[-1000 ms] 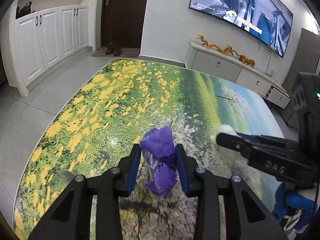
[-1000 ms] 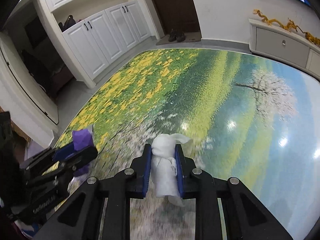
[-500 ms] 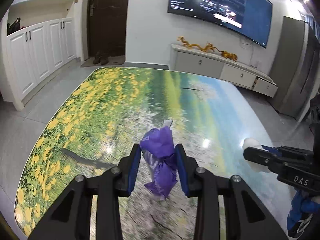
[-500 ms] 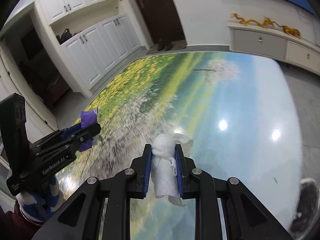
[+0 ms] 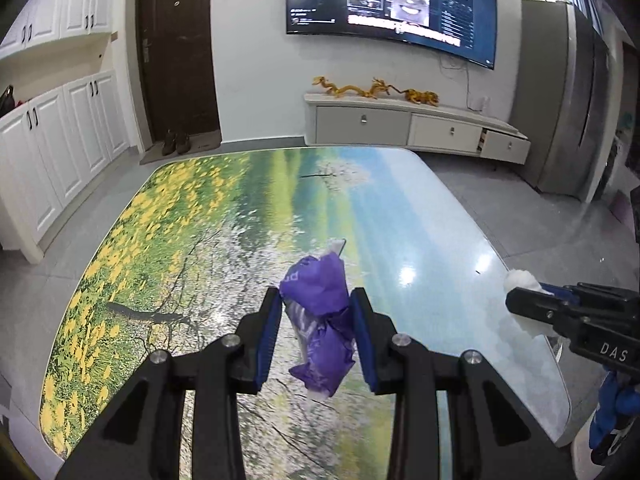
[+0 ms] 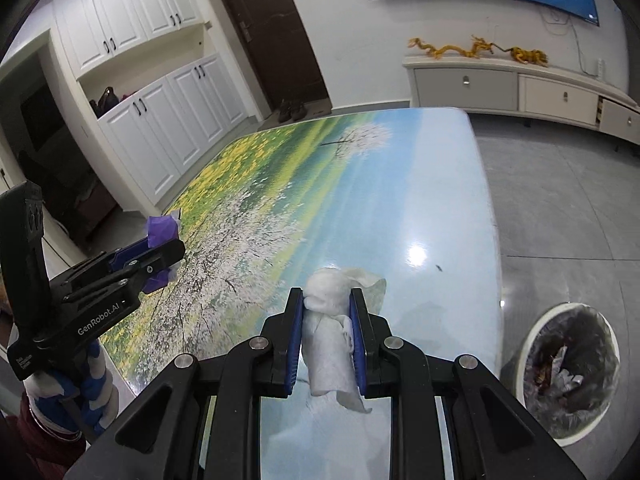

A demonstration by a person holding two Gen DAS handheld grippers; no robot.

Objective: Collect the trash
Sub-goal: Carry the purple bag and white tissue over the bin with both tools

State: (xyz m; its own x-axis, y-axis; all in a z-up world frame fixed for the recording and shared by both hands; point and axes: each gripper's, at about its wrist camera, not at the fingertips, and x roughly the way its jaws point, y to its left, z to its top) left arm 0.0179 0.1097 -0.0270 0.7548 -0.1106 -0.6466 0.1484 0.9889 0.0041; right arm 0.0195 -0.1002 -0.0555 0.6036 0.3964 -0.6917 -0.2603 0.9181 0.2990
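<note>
Left gripper (image 5: 316, 332) jaws pinch a purple wrapper (image 5: 320, 320), right gripper (image 6: 325, 336) jaws clamp a white tissue (image 6: 330, 344); lined bin (image 6: 568, 368) at 4 o'clock beside the surface (image 6: 440, 208), loose tissue tail could snag, missing it.

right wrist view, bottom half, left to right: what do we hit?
left claw shut on the purple wrapper → right claw shut on the white tissue → trash bin on the floor past the table edge.
</note>
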